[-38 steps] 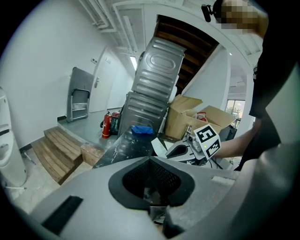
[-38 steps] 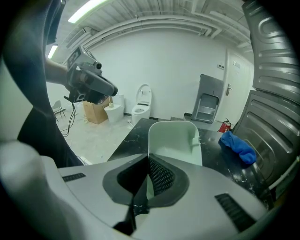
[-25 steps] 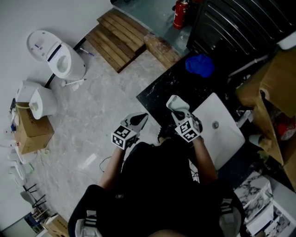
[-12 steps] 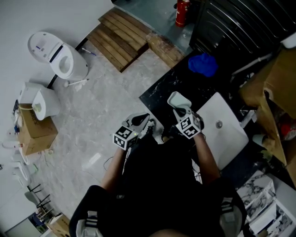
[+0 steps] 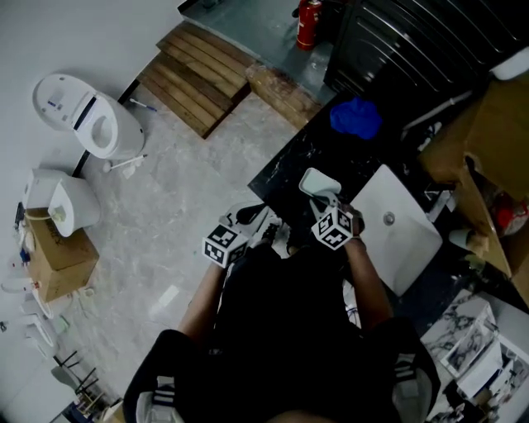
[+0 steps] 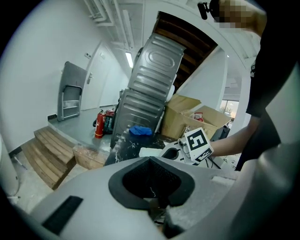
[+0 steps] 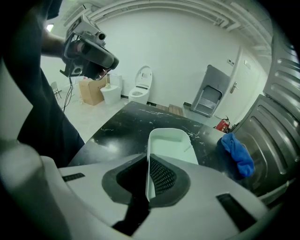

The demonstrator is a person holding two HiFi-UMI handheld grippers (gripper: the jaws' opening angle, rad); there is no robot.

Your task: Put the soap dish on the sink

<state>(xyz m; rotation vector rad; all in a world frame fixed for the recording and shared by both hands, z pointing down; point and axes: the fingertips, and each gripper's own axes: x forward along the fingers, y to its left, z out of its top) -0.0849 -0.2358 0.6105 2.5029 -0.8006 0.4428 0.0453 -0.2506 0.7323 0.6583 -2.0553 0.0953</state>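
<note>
My right gripper [image 5: 321,196] is shut on a white soap dish [image 5: 315,181], gripping its near rim. The dish [image 7: 169,144] sticks out forward from the gripper [image 7: 146,182] over the black marble counter [image 7: 124,126]. In the head view it hangs just left of the white rectangular sink [image 5: 407,241]. Off the counter's left edge, over the floor, my left gripper [image 5: 250,217] is shut with nothing in it. The left gripper view shows that gripper's pads [image 6: 157,207] closed, with the right gripper's marker cube [image 6: 197,143] and the dish [image 6: 149,152] beyond.
A blue cloth [image 5: 355,116] lies on the counter's far end. Cardboard boxes [image 5: 496,157] crowd the right of the sink. A red fire extinguisher [image 5: 307,23], wooden steps [image 5: 194,76] and a toilet [image 5: 87,116] stand on the pale floor to the left.
The right gripper with the dish has shifted only slightly, staying beside the sink's left edge. The left gripper keeps its place.
</note>
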